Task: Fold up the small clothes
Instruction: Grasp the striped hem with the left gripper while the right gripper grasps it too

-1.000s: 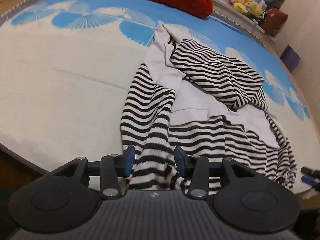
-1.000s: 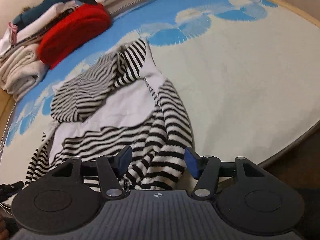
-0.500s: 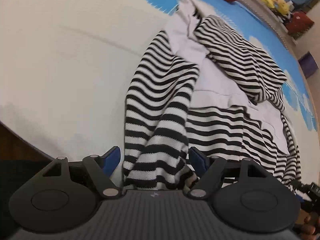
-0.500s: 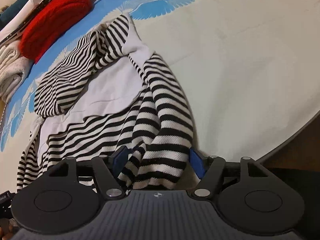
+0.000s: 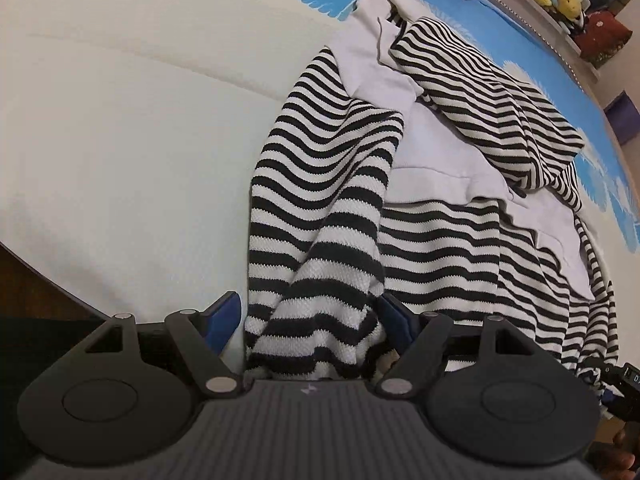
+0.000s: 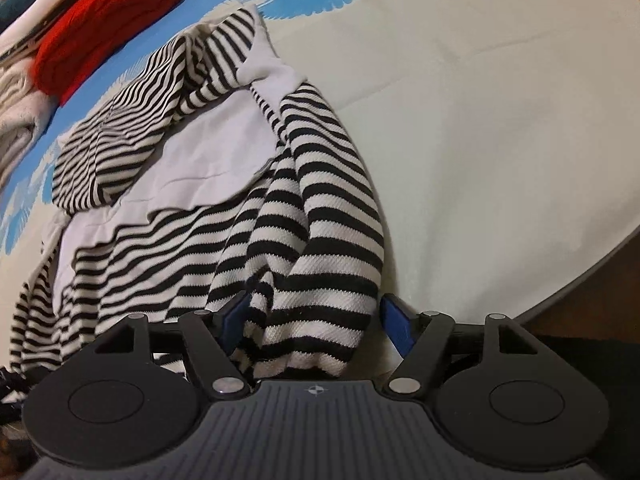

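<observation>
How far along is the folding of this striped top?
Barely begun. The striped top lies rumpled on the bed, one sleeve flopped across its chest. In hand: the left gripper and the right gripper are each open around a bottom corner of the hem, neither closed. Left: grasp, smooth out, fold.

Black-and-white striped sweater point(image 5: 432, 236) point(image 6: 168, 240) w/ plain white panels, spread loosely on bed, rumpled, partly folded over itself. One striped sleeve point(image 5: 320, 216) point(image 6: 320, 208) bunched lengthwise, running down to near edge of bed, cuff end at the edge. Other sleeve point(image 5: 492, 112) point(image 6: 132, 136) laid across white chest area, toward far side of bed.
</observation>
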`<state>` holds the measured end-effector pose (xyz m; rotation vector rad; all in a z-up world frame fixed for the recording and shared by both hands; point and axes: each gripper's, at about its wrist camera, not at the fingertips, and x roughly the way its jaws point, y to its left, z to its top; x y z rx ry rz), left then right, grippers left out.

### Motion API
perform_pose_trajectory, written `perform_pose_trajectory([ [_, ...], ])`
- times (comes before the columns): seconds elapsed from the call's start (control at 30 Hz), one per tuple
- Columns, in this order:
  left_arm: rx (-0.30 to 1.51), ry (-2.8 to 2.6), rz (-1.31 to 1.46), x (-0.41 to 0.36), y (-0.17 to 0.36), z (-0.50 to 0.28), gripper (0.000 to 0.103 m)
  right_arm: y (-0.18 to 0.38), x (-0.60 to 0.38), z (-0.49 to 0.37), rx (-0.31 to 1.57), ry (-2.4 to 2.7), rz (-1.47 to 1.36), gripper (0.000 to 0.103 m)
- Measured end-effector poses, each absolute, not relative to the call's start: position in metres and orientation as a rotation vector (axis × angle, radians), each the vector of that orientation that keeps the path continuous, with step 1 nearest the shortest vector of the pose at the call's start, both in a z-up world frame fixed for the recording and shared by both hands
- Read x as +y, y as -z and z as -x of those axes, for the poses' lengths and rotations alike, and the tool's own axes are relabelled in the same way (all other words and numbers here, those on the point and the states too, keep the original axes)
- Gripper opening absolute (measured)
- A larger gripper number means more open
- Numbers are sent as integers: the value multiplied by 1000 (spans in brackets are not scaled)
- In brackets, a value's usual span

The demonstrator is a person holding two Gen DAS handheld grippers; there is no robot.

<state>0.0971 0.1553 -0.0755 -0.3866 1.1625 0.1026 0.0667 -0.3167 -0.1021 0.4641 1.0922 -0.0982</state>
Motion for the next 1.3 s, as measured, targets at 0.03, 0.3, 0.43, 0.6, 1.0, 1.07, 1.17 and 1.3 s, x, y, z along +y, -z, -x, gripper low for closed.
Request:
perform_pose_trajectory([
  [0.03, 1162, -99, 381, 155, 75, -97, 80, 102, -315, -67, 1092, 96, -450, 72],
  [0.3, 1159, -86, 366, 155, 75, -95, 77, 101, -315, -64, 1080, 67, -449, 45],
  [0.43, 1143, -60, 350, 151, 72, -95, 53, 99, -313, -62, 1066, 34, -435, 17],
  [0.6, 1078, -32, 337, 152, 56, -89, 10, 77, -314, -55, 970, 5, -445, 9],
  [1.0, 1180, -54, 348, 156, 70, -91, 31, 97, -329, -55, 1094, 86, -489, 21],
  [1.07, 1192, -64, 338, 157, 71, -91, 38, 98, -326, -55, 1102, 78, -476, 22],
  [1.17, 1203, -75, 326, 157, 73, -91, 42, 99, -321, -57, 1115, 65, -449, 28],
  [1.3, 1202, -73, 313, 155, 73, -91, 41, 102, -317, -59, 1124, 54, -416, 32],
])
